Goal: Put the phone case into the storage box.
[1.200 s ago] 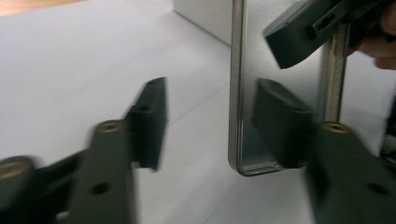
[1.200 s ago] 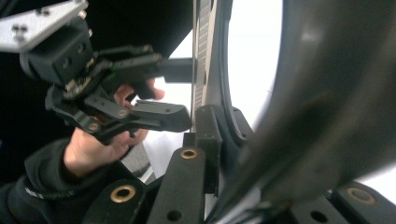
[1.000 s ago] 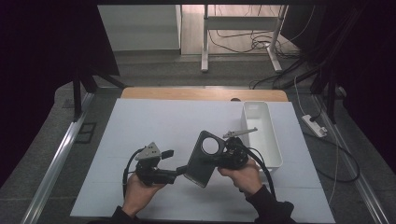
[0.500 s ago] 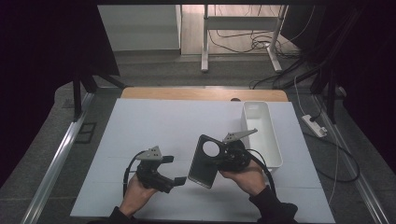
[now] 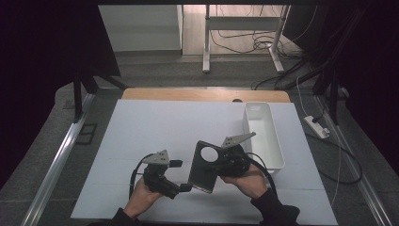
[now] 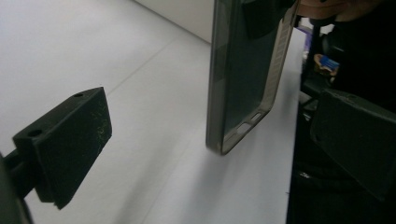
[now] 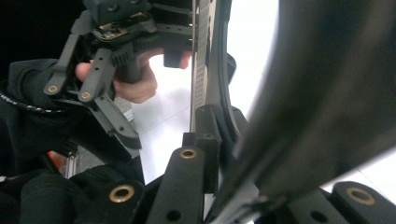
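Two tongs flank one dark phone case (image 5: 203,165): right tongs (image 5: 217,165) clamp it upright above the white worktop (image 5: 155,127); left tongs (image 5: 181,175), just beside it, have just spread apart, holding nothing.

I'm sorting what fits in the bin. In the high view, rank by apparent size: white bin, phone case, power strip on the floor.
1. white bin
2. phone case, a bit smaller
3. power strip, smallest, though it lies farther off

dim surroundings, bright white table (image 5: 141,141); close parts blurred in gripper views.
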Tool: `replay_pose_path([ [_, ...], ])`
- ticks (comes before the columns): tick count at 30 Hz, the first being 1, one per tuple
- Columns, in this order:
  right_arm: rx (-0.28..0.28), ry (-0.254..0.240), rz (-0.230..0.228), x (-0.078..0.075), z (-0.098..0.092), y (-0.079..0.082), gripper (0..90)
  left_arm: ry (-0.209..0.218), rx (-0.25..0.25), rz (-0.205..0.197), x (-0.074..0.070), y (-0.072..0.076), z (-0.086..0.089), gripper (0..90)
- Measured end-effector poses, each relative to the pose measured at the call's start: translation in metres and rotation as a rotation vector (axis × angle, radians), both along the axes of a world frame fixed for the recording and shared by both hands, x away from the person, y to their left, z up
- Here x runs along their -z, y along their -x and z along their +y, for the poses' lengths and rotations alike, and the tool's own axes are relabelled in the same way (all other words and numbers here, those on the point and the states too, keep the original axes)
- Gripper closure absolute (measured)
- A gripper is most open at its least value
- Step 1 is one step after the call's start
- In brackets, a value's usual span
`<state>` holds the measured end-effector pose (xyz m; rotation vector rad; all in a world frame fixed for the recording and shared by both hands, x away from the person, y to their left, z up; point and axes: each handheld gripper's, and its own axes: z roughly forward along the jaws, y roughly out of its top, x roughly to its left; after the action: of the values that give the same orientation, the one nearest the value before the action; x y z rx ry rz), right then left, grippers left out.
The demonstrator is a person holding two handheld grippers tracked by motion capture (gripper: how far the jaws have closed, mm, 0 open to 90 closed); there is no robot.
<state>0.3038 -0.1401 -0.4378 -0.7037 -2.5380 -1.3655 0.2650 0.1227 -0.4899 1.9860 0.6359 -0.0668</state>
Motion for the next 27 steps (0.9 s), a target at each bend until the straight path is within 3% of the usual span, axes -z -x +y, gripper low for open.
replay_pose_path([
  [8, -0.046, -0.016, -0.008, -0.001, 0.004, 0.004, 85.7, -0.020, 0.039, 0.010, 0.002, 0.000, -0.012, 0.6],
  [11, -0.067, -0.023, -0.015, -0.002, 0.006, 0.005, 85.7, -0.029, 0.048, 0.005, 0.001, 0.001, -0.014, 5.0],
  [18, -0.105, -0.031, -0.018, -0.002, 0.010, 0.008, 85.7, -0.033, 0.097, 0.023, 0.000, 0.002, -0.015, 33.2],
  [19, -0.105, -0.031, -0.018, -0.002, 0.010, 0.008, 85.7, -0.028, 0.107, 0.029, 0.000, 0.002, -0.015, 33.2],
  [23, -0.116, -0.036, -0.015, -0.002, 0.009, 0.008, 85.8, -0.008, 0.147, 0.058, 0.001, 0.000, -0.013, 51.6],
  [27, -0.133, -0.049, -0.004, -0.002, 0.010, 0.008, 85.8, 0.002, 0.187, 0.068, 0.000, 0.001, -0.013, 63.7],
])
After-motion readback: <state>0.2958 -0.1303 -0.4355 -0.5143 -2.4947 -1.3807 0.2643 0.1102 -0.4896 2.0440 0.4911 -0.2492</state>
